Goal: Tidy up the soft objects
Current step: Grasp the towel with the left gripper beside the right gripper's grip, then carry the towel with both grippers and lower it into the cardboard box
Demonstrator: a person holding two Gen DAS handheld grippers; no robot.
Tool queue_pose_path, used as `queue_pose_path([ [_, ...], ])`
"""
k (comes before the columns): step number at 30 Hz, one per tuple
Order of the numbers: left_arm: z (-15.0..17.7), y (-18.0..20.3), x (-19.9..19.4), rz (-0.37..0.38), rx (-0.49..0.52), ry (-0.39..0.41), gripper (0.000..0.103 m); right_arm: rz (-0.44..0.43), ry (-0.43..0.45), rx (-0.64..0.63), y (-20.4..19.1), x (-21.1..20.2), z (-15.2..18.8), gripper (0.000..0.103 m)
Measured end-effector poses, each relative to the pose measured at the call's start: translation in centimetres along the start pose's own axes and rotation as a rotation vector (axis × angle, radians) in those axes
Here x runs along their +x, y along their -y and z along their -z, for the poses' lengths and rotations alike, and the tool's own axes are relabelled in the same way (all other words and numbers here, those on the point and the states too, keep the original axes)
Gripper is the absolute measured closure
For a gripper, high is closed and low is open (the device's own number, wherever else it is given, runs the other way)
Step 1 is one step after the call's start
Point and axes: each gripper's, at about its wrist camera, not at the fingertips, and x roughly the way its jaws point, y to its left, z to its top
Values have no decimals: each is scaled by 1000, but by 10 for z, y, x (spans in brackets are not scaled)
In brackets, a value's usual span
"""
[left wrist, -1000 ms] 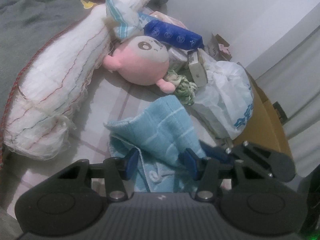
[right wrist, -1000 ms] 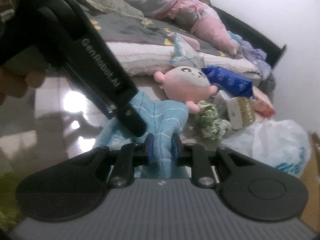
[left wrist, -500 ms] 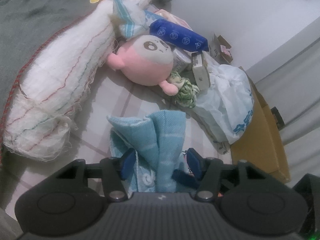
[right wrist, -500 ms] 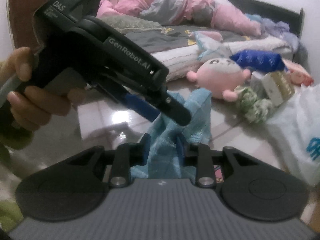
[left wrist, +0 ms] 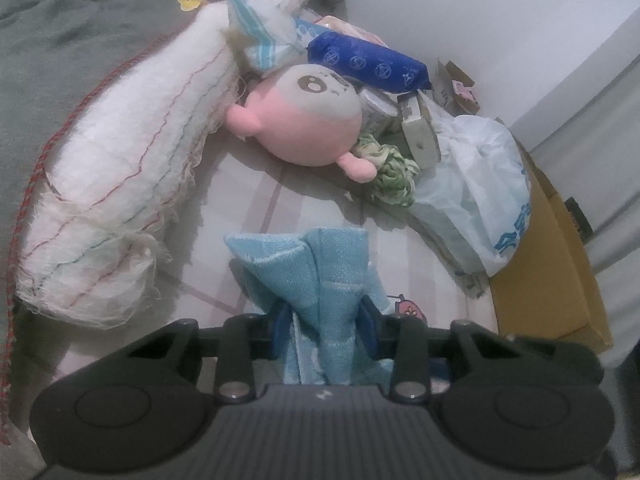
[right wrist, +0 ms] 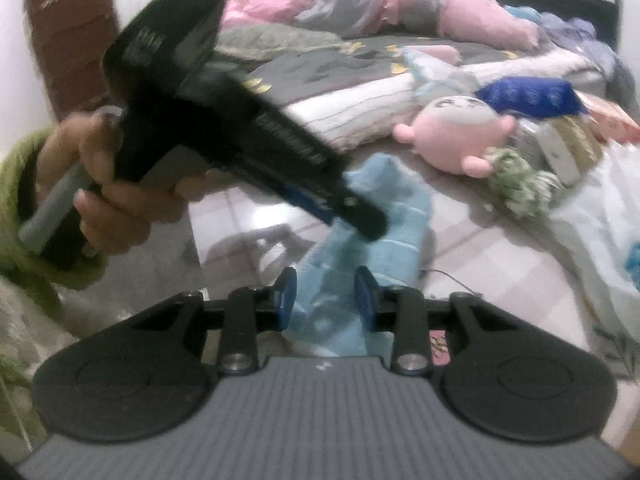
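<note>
— Where is the blue towel (left wrist: pixel 324 276) right now?

— On the tiled floor (left wrist: pixel 256 200), bunched into an upright fold just in front of the bed edge. The left hand-held gripper (left wrist: pixel 323 324) has it: the cloth fills the gap between the two blue pads and they press into it from both sides, the jaws closing on the bundle.

— And the right hand-held gripper (right wrist: pixel 327 300)?

— Its jaws are opening. The towel (right wrist: pixel 384 216) runs between its blue fingers (right wrist: pixel 286 294), but there is a visible gap on each side of the cloth, so it is not gripping.

— Can you see the left one from that side?

— Yes, blurred. A hand (right wrist: pixel 108 188) in a green fuzzy sleeve (right wrist: pixel 16 208) holds its black body, and its tip sits on the upper part of the towel.

— What lies around it?

— Beyond the towel, a round pink plush toy (left wrist: pixel 304 124) rests on the floor against a rolled white blanket (left wrist: pixel 132 168) that runs along the bed. A dark blue patterned pack (left wrist: pixel 368 64) lies just behind the plush, a green and white knitted bundle (left wrist: pixel 392 172) touches its lower side, and a white plastic bag (left wrist: pixel 476 192) leans on a cardboard box (left wrist: pixel 552 280) at the right.
</note>
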Motion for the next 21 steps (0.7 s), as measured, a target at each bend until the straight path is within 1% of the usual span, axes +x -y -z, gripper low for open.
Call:
queue_pose_path([
  [3,0,-1,0,-1,7,-10,66,19,25,125,21,-5,1,64],
  [6,0,-3,1,2,13,-24,65,24,38,257,41,0,2,64],
  [7,0,-3,0,4,10,-28,65,25,36,280,45,3,3,64],
  [10,0,-5,0,13,-7,-33,66,24,0,290,47,19,2,64],
  [13,0,-7,0,16,-19,-27,71,14,-41,289,46,35,1,65],
  [16,2,-10,0,32,-41,-21,76,4,-50,285,44,41,-1,67],
  [18,3,-10,-1,41,-48,-15,82,1,-52,284,40,42,-3,67],
  [21,3,-5,-4,39,-32,-3,85,7,-57,271,33,46,-5,73],
])
